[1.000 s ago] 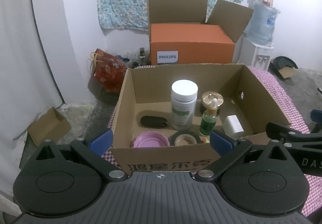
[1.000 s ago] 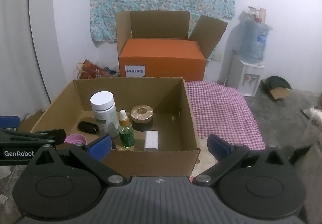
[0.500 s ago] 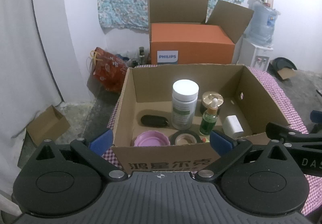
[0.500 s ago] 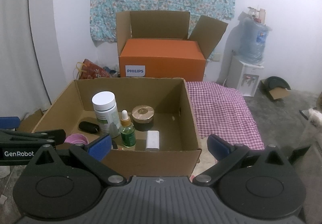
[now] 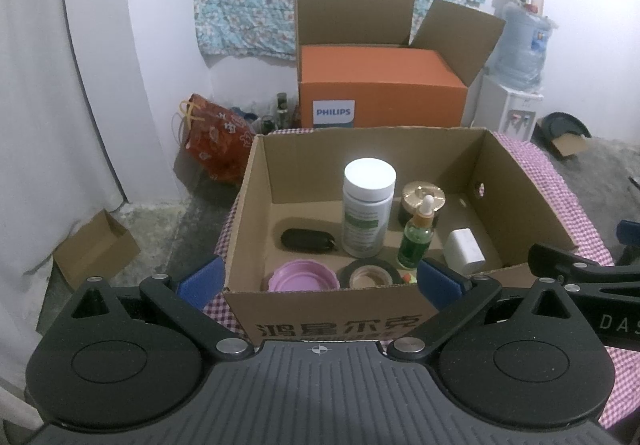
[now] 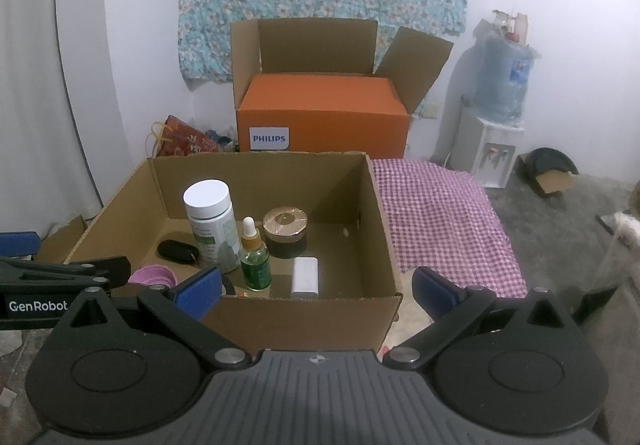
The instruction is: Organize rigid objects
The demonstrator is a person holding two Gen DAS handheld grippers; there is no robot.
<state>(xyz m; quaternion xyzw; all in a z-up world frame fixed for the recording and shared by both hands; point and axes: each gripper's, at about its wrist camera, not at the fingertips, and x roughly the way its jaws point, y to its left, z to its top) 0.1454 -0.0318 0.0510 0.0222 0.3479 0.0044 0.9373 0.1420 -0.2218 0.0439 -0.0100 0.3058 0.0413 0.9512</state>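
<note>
Left gripper (image 5: 320, 279) and right gripper (image 6: 316, 285): blue-padded jaws spread wide, holding nothing, both short of the open brown cardboard box (image 5: 520, 181). Inside stand a white-capped plastic bottle (image 5: 369, 213), green dropper bottle (image 5: 416, 241) and gold-lidded jar (image 5: 423, 197). Low on the floor: white rectangular block (image 5: 464, 251), black pouch (image 5: 306, 240), pink lid (image 5: 302, 277), black tape roll (image 5: 370, 274).

One open cardboard box (image 5: 328, 321) holds seven small things. There is one tall white pill bottle (image 5: 369, 213), one green dropper bottle (image 5: 416, 241), one round jar with a gold lid (image 5: 423, 198), one black pouch (image 5: 306, 240), one pink lid (image 5: 302, 277), one roll of black tape (image 5: 370, 275) and one small white block (image 5: 464, 251). Behind it stands one orange Philips box (image 5: 380, 87). There is one blue water jug (image 5: 522, 41), and two grippers, the left gripper (image 5: 320, 279) and the right gripper (image 6: 316, 287).
</note>
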